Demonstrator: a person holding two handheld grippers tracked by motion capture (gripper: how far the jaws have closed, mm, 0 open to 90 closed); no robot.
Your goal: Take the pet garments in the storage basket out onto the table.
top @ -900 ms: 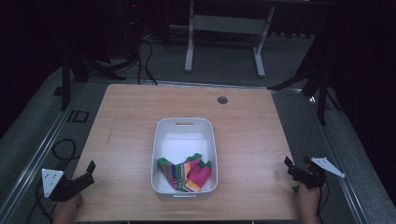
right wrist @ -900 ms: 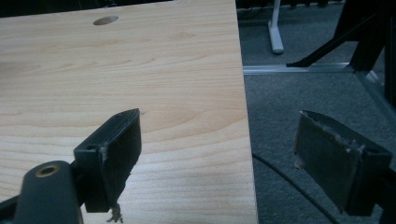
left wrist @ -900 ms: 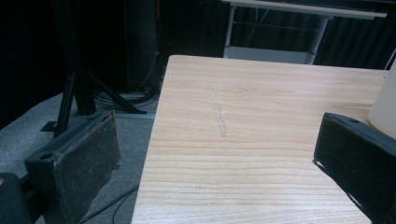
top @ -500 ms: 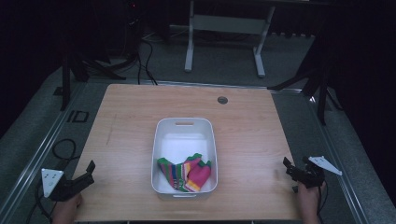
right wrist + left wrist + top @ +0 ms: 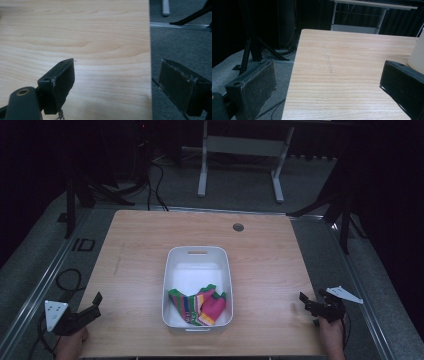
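The wooden table (image 5: 145, 260) carries a white bin (image 5: 197, 265) at its middle, long axis running near to far, and in the near end of that bin lies a crumpled striped cloth (image 5: 199, 305) in green, pink and yellow, spread more left to right than near to far. The left gripper (image 5: 92, 306) sits at the near left corner of the table, its jaws wide apart and holding nothing; in the left gripper view they frame bare wood, with the bin's white wall just at the right edge. The right gripper (image 5: 303, 301) sits at the near right edge, jaws also wide apart and empty, straddling the table's edge. The cloth lies between the two, inward and a little farther than either; both are well apart from it, and neither looks clearly nearer. Whichever reaches must come in over the bin's side wall and down.
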